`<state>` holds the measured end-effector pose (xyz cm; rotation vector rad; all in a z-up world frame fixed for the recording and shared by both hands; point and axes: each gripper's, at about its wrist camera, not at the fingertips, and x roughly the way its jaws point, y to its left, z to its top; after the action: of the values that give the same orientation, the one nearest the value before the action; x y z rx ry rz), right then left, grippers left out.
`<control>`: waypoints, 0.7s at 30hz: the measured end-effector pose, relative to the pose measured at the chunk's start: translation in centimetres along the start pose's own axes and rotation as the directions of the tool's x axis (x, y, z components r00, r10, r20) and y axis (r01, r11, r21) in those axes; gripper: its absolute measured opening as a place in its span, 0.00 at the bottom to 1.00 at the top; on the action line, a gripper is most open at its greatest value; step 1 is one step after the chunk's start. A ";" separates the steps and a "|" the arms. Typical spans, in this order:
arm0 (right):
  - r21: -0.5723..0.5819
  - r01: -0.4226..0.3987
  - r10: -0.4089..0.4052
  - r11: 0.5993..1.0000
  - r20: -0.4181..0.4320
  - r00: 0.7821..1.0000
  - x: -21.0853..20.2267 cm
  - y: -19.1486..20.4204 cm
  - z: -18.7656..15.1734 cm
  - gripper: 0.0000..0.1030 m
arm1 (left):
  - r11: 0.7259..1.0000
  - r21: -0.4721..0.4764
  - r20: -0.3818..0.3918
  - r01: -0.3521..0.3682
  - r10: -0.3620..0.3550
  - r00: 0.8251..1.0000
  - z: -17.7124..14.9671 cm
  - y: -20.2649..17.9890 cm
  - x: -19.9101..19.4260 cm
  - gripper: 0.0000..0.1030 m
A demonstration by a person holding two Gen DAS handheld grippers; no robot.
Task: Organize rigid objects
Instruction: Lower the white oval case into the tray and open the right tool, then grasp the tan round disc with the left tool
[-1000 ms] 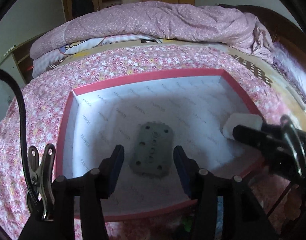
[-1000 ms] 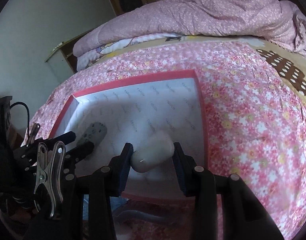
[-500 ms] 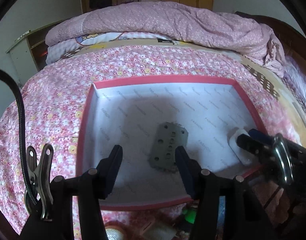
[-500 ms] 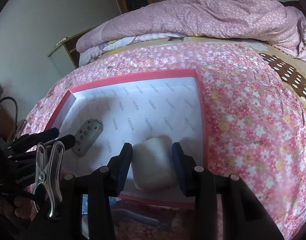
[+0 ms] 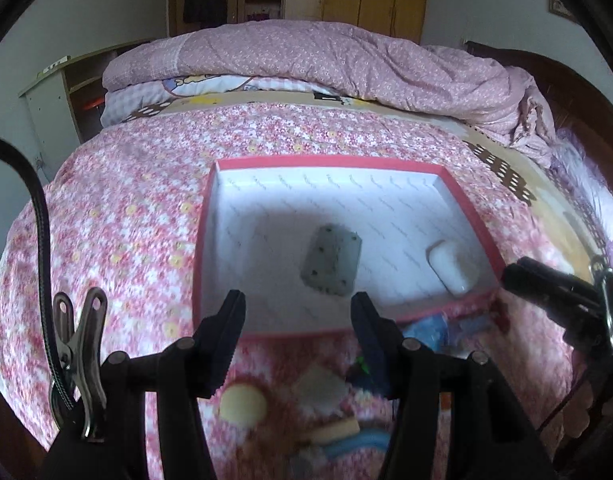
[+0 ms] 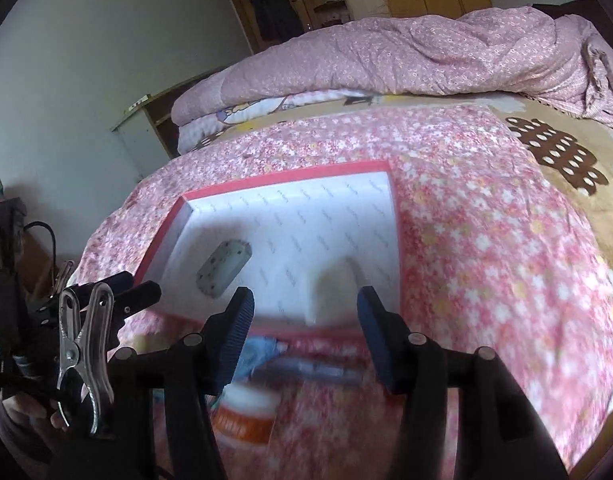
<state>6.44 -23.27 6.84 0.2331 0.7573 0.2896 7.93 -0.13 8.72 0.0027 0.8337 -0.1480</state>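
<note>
A red-rimmed box [image 5: 330,161] [image 6: 290,176] with a white printed lining lies on the flowered bedspread. Inside it rest a grey plate with holes [image 5: 331,266] [image 6: 223,266] and a white rounded case [image 5: 452,266] [image 6: 334,292], near the box's front right corner. My left gripper [image 5: 296,320] hangs open above the box's near rim, nothing between its fingers. My right gripper [image 6: 304,316] has its jaws opening; the white case lies beyond them, free of the pads. Each gripper shows at the edge of the other's view: the right gripper [image 5: 546,288], the left gripper [image 6: 122,288].
Loose items lie blurred on the bedspread in front of the box: a round yellow piece [image 5: 242,404], a pale square [image 5: 320,390], a blue pouch [image 6: 258,352], an orange-labelled jar [image 6: 246,416]. A folded pink quilt [image 5: 306,60] is piled at the far end of the bed.
The right gripper set the white case down in the box, opened and drew back. Both grippers pulled back and up, bringing the loose items in front of the box into view.
</note>
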 end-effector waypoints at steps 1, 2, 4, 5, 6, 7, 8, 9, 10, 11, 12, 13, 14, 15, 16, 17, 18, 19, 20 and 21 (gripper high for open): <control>0.002 0.009 -0.009 1.000 -0.003 1.000 -0.6 0.2 -0.5 0.54 | 1.000 -0.004 0.001 0.005 -0.005 1.000 -0.3 0.1 -0.3 0.56; 0.004 0.019 -0.019 1.000 -0.009 1.000 -1.0 0.3 -0.8 0.54 | 1.000 -0.006 0.002 0.007 -0.007 1.000 -0.6 0.3 -0.7 0.56; 0.009 0.047 -0.046 0.999 -0.037 0.998 -1.5 0.6 -1.6 0.54 | 1.000 -0.009 0.002 0.008 -0.008 1.000 -1.3 0.4 -1.4 0.56; 0.013 0.048 -0.047 0.999 -0.051 0.998 -1.8 0.8 -2.1 0.54 | 1.000 -0.011 0.001 0.012 -0.012 1.000 -1.7 0.6 -1.8 0.56; 0.017 0.039 -0.038 0.999 -0.059 0.998 -2.1 1.0 -2.6 0.54 | 1.000 -0.014 0.001 0.018 -0.018 1.000 -2.1 0.7 -2.1 0.56; 0.020 0.029 -0.027 0.999 -0.065 0.997 -2.3 1.1 -3.1 0.54 | 1.000 -0.015 0.000 0.022 -0.022 1.000 -2.5 0.8 -2.4 0.56; 0.019 0.022 -0.020 1.000 -0.073 0.997 -2.6 1.4 -3.6 0.54 | 1.000 -0.016 -0.001 0.022 -0.022 1.000 -2.9 0.9 -2.7 0.56; 0.016 0.020 -0.019 1.000 -0.077 0.997 -2.8 1.6 -4.1 0.54 | 1.000 -0.018 -0.002 0.018 -0.018 1.000 -3.4 1.0 -3.0 0.56; 0.006 0.022 -0.022 1.000 -0.082 0.996 -3.1 1.9 -4.7 0.54 | 1.000 -0.019 -0.003 0.016 -0.016 1.000 -3.8 1.1 -3.2 0.56; -0.001 0.027 -0.027 1.000 -0.087 0.996 -3.2 2.1 -5.1 0.54 | 1.000 -0.023 -0.006 0.015 -0.016 1.000 -4.4 1.2 -3.5 0.56; -0.006 0.031 -0.032 0.999 -0.093 0.995 -3.3 2.2 -5.4 0.54 | 1.000 -0.026 -0.008 0.015 -0.015 1.000 -4.8 1.3 -3.7 0.56; -0.010 0.032 -0.033 0.999 -0.101 0.994 -3.4 2.3 -6.0 0.54 | 0.999 -0.030 -0.011 0.016 -0.016 1.000 -5.3 1.4 -3.9 0.56; -0.011 0.032 -0.033 0.999 -0.107 0.994 -3.5 2.3 -6.3 0.54 | 0.999 -0.033 -0.016 0.016 -0.016 1.000 -5.9 1.5 -4.1 0.56; -0.011 0.032 -0.033 0.999 -0.112 0.993 -3.5 2.2 -6.7 0.54 | 0.999 -0.035 -0.019 0.015 -0.016 1.000 -6.2 1.7 -4.1 0.56; -0.011 0.033 -0.034 0.999 -0.118 0.992 -3.5 2.2 -7.1 0.54 | 0.999 -0.036 -0.023 0.012 -0.013 1.000 -6.7 1.9 -4.2 0.56; -0.012 0.035 -0.037 0.999 -0.122 0.992 -3.5 2.2 -7.4 0.54 | 0.999 -0.036 -0.028 0.008 -0.009 1.000 -7.1 2.1 -4.3 0.56; -0.014 0.036 -0.038 0.999 -0.127 0.991 -3.5 2.2 -7.8 0.54 | 0.999 -0.035 -0.034 0.004 -0.005 0.999 -7.7 2.3 -4.4 0.56; -0.016 0.033 -0.035 0.999 -0.129 0.991 -3.6 2.2 -8.1 0.54 | 0.999 -0.035 -0.036 0.002 -0.003 0.999 -8.0 2.4 -4.4 0.56; -0.019 0.030 -0.032 0.999 -0.130 0.991 -3.6 2.2 -8.4 0.54 | 0.999 -0.037 -0.040 -0.002 0.000 0.999 -8.5 2.6 -4.4 0.56; -0.022 0.027 -0.029 0.999 -0.131 0.991 -3.7 2.3 -8.7 0.54 | 0.999 -0.041 -0.042 -0.005 0.003 0.999 -8.8 2.8 -4.5 0.56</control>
<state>-2.59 -21.48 3.82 0.1849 0.8868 0.2880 -1.15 3.75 5.94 -0.0313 0.8789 -0.1277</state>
